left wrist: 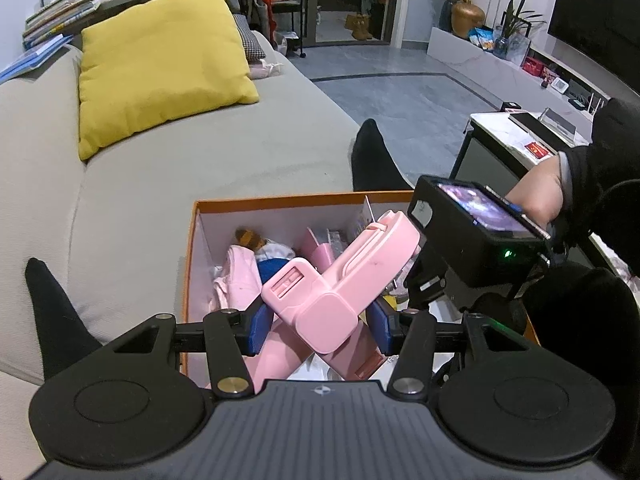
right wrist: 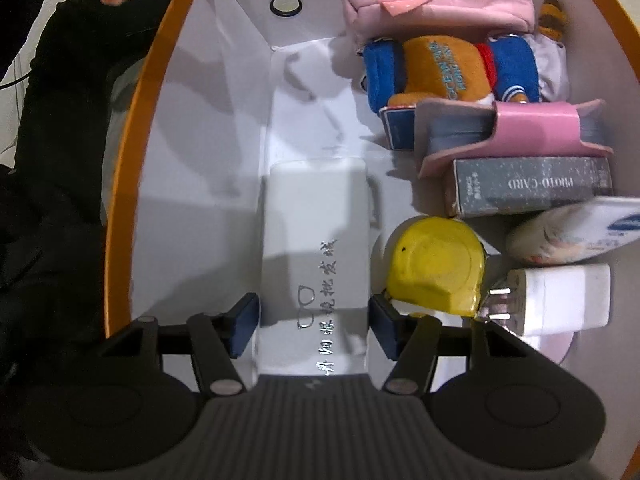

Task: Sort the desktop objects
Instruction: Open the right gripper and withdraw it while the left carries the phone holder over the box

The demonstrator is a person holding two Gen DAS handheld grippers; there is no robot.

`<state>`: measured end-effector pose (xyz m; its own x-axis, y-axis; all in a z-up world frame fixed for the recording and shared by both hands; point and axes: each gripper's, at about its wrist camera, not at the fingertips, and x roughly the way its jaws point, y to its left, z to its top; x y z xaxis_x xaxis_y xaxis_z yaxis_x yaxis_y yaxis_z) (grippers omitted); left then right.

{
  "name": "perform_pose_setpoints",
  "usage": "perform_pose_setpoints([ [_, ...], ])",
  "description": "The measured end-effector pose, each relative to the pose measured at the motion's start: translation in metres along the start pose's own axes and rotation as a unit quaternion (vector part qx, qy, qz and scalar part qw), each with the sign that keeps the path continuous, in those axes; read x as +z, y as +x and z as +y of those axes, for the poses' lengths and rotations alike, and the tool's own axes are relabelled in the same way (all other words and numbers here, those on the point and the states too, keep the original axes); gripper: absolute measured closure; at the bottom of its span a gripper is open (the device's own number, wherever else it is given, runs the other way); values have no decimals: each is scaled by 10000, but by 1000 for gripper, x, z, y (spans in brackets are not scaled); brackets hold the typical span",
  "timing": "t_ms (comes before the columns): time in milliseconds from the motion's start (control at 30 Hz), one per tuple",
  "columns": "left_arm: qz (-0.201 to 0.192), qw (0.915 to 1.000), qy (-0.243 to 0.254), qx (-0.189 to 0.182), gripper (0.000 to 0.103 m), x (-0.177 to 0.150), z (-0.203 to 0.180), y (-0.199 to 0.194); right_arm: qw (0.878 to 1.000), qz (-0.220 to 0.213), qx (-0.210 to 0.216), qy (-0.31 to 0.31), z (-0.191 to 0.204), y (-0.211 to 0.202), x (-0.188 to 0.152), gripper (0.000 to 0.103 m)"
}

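My left gripper (left wrist: 316, 326) is shut on a pink folded handheld device (left wrist: 340, 276) and holds it above an orange-rimmed box (left wrist: 280, 202) that rests on the sofa. My right gripper (right wrist: 314, 326) reaches down into the same box (right wrist: 124, 184) and its blue pads sit against both sides of a white glasses case (right wrist: 316, 232) with silver lettering. The case lies on the box floor. The right gripper's body (left wrist: 476, 236) also shows in the left wrist view, over the box's right side.
In the box lie a yellow tape measure (right wrist: 436, 268), a white plug adapter (right wrist: 560, 300), a grey photo-card box (right wrist: 532, 188), a pink holder (right wrist: 536, 128), a plush toy (right wrist: 444, 72) and a pink pouch (right wrist: 436, 0). A yellow cushion (left wrist: 160, 64) sits on the grey sofa (left wrist: 200, 160).
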<state>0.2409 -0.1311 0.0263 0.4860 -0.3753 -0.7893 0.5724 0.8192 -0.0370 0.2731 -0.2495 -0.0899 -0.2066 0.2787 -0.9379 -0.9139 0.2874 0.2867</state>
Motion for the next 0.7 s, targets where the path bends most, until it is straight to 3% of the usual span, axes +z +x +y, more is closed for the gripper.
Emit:
perform_pose_setpoints([
  [100,36,10000,22,-21,45,1,-1,2,9997,-182,96,102,-1,-12,-3,36],
  [167,45,10000,25,-28,45,1,-2,3,9991,-364,43,198,-2,-22,-4,39],
  [200,52,10000,32,-29,45,1,-2,3,9989,-414,-69,220,-2,-25,-4,45],
  [267,64,10000,62,-45,45,1,-4,4,9981,-432,-394,187,-5,-33,-4,79],
  [300,74,9999,85,-52,45,1,-5,4,9975,-429,-549,144,-5,-36,-4,83],
  [467,121,9995,296,-44,45,0,-14,10,9914,-335,-1263,44,-10,-38,-7,87],
  [600,132,9984,539,-94,45,0,-23,13,9919,-190,-1256,-61,-5,-21,-7,88],
  [700,178,9965,786,-227,45,-1,-28,18,9931,-241,-1142,-84,-3,-15,-7,97],
])
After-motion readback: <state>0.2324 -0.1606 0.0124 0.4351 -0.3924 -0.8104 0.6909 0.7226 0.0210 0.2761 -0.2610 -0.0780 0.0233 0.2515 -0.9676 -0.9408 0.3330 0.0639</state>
